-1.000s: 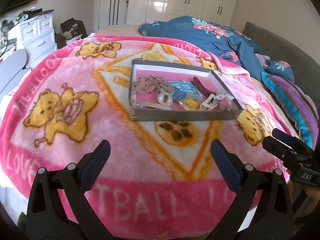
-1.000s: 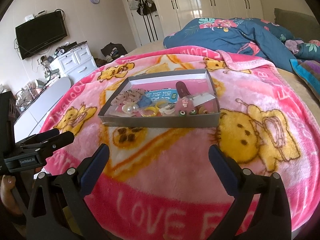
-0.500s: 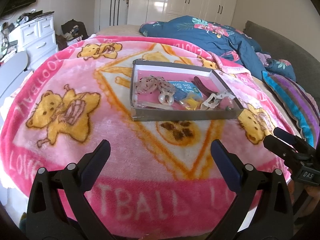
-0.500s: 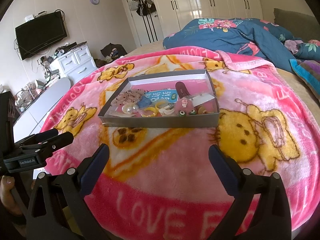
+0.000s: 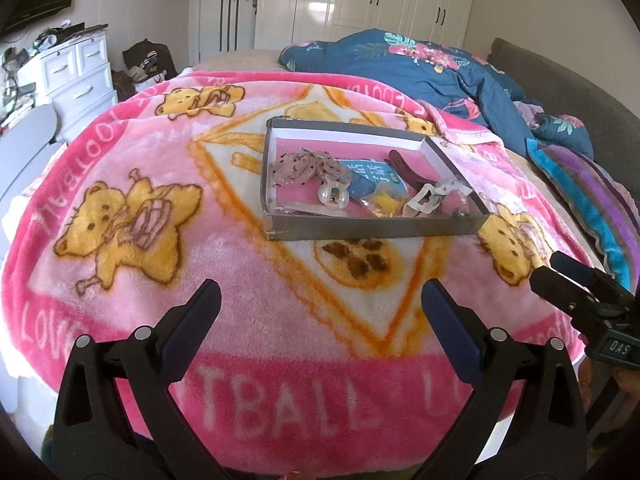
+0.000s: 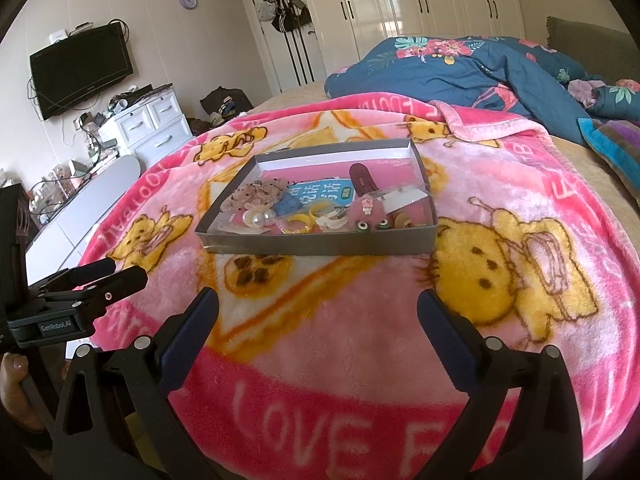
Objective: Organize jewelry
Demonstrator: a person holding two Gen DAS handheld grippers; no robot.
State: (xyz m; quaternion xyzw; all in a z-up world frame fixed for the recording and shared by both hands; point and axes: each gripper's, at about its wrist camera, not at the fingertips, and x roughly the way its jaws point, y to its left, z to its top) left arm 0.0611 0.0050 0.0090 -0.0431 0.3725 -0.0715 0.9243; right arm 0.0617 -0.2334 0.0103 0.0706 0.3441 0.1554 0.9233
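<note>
Right now I have both tongs hanging back over the near edge of the bed, spread wide with nothing between them: the left tongs (image 5: 320, 304) and the right tongs (image 6: 318, 312) both face the grey tray (image 6: 320, 242), well short of it. That leaves either side free to go in. The tray sits flat on the pink blanket (image 5: 240, 272), and the jewelry lies heaped together inside it: a beaded piece (image 5: 308, 168), a pearly clip (image 5: 332, 196), yellow rings (image 6: 308, 218). Jumbled like that, I judge it fits sorting still ahead or pieces already gathered in.
</note>
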